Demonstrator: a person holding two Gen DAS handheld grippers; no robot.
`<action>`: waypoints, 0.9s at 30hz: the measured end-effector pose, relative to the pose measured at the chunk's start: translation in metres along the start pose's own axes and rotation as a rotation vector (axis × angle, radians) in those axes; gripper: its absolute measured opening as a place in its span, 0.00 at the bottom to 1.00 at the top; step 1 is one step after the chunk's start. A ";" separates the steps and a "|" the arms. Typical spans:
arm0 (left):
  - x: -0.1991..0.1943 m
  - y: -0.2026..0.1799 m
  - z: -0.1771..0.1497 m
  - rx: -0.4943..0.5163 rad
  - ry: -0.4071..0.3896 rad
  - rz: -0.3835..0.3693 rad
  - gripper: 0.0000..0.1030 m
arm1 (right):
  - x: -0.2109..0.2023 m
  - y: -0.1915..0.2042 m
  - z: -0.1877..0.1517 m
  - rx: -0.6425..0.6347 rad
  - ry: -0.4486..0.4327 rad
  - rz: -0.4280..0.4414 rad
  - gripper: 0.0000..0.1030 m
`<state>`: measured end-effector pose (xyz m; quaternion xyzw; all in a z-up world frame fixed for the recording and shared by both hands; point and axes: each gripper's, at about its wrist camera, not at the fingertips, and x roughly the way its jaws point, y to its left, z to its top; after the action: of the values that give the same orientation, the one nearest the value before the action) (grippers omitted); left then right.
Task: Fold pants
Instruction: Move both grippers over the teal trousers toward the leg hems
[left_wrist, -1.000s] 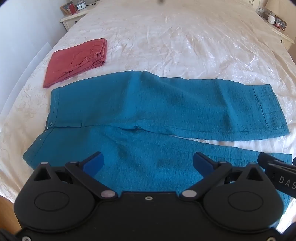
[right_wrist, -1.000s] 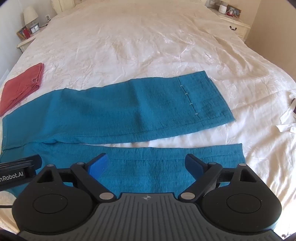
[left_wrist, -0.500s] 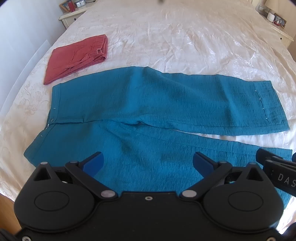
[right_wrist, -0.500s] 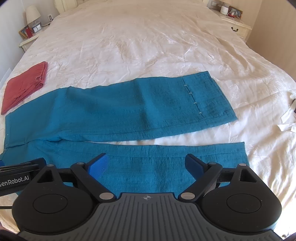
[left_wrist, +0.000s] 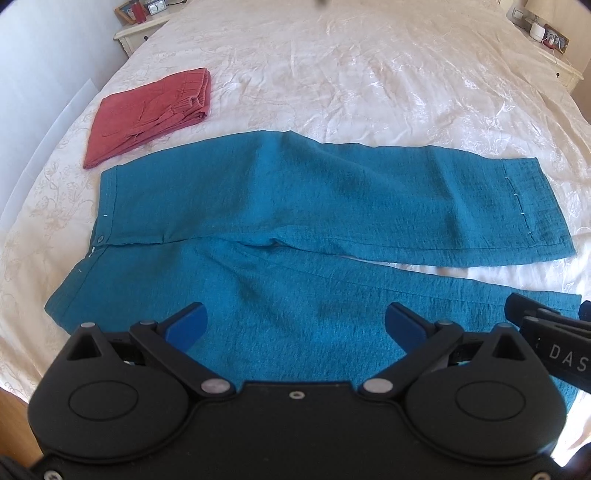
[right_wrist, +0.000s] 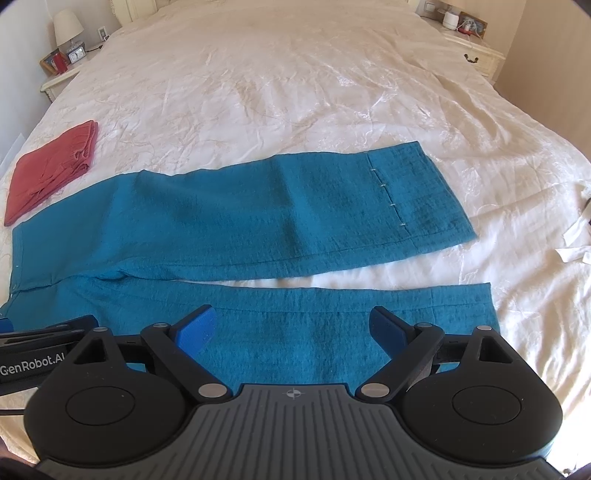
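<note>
Over the last second both cameras have risen and drawn back a little, so I now see more of the teal pants spread flat across the bed, waistband to my left, legs running right with a thin gap between them. No fold has begun; I judge this an approach to the near leg. My left gripper and right gripper hover over that near leg, jaws spread wide and holding nothing. A folded red garment lies beyond the waistband. The near edge of the pants is hidden under both gripper bodies, so I cannot tell how it lies.
</note>
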<state>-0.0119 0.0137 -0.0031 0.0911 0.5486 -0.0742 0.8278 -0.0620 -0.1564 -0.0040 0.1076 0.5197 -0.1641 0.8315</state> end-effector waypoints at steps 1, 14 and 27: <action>0.000 0.000 0.000 0.000 0.000 0.001 0.99 | 0.000 -0.001 0.000 -0.001 0.000 0.002 0.88; -0.006 0.003 0.004 -0.014 -0.013 -0.033 0.99 | -0.004 0.001 0.001 -0.006 -0.010 0.010 0.88; -0.012 0.008 0.000 -0.047 -0.026 -0.071 0.99 | -0.011 -0.002 -0.003 0.018 -0.013 0.030 0.88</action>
<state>-0.0141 0.0219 0.0083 0.0514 0.5423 -0.0918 0.8336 -0.0691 -0.1554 0.0044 0.1215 0.5109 -0.1572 0.8363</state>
